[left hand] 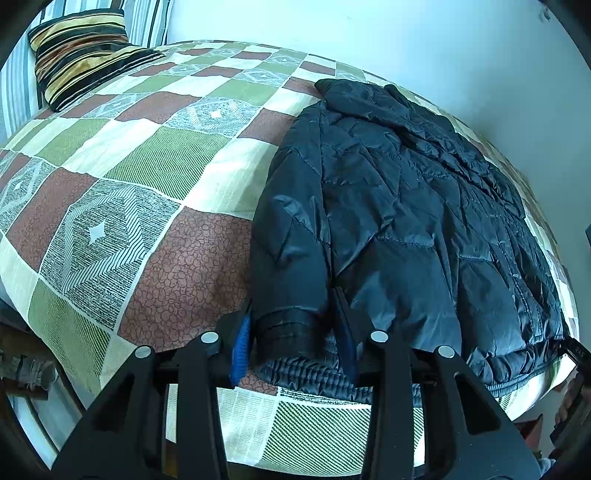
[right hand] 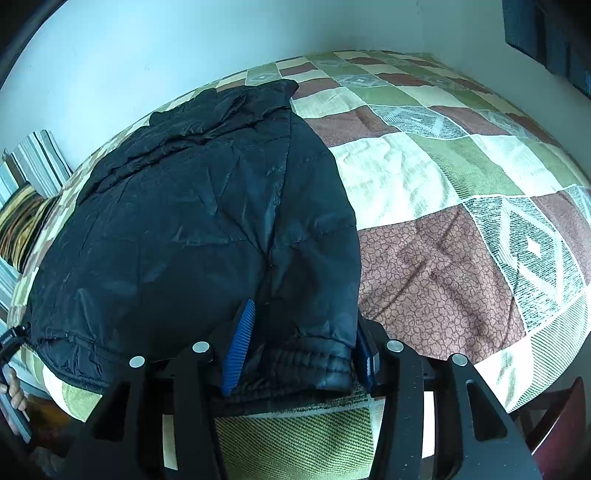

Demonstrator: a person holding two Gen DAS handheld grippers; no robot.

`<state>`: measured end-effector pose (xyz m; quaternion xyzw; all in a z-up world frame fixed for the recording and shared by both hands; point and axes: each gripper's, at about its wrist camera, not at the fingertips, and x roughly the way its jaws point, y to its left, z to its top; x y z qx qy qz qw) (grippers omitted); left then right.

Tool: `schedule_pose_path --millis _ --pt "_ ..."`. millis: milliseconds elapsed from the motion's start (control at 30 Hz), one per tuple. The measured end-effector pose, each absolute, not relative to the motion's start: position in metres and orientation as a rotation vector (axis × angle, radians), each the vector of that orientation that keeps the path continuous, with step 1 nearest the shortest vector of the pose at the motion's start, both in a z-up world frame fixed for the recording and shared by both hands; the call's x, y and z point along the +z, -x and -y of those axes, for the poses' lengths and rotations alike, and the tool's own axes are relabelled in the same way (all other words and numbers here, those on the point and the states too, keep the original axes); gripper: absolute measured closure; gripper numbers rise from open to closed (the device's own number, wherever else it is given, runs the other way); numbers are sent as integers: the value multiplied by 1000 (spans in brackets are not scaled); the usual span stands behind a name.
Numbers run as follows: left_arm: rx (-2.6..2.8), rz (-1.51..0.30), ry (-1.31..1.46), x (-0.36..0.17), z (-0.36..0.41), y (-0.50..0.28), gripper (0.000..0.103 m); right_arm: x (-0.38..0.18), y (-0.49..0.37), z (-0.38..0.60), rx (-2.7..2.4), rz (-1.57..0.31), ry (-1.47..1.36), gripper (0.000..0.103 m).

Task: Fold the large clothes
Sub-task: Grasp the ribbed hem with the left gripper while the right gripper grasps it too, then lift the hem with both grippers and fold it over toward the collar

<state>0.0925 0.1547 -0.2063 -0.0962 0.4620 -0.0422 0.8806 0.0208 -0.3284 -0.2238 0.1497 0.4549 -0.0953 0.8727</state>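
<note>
A dark navy quilted jacket lies on a bed covered by a patchwork quilt. Its two sleeves are folded along its sides, cuffs toward me. My left gripper stands open around the left sleeve cuff, one blue pad on each side. In the right wrist view the jacket fills the left half. My right gripper stands open around the right sleeve cuff, its pads either side of it.
A striped cushion leans at the head of the bed by the pale wall. The quilt stretches bare to the right of the jacket. Dark wooden furniture stands by the bed's near right corner.
</note>
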Motion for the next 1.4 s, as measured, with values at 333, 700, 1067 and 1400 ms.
schedule_pose_path --millis 333,700,1067,1400 --pt "-104 -895 229 -193 -151 -82 92 -214 -9 328 -147 -922 -388 88" --pt "-143 -766 360 -128 -172 -77 94 -170 -5 344 -17 -811 -568 92" --pt "-165 -685 302 -78 -151 -179 94 -129 -108 368 31 -707 -624 93" --pt "-76 -863 283 -146 -132 -306 94 -184 -213 389 -71 -841 -659 93"
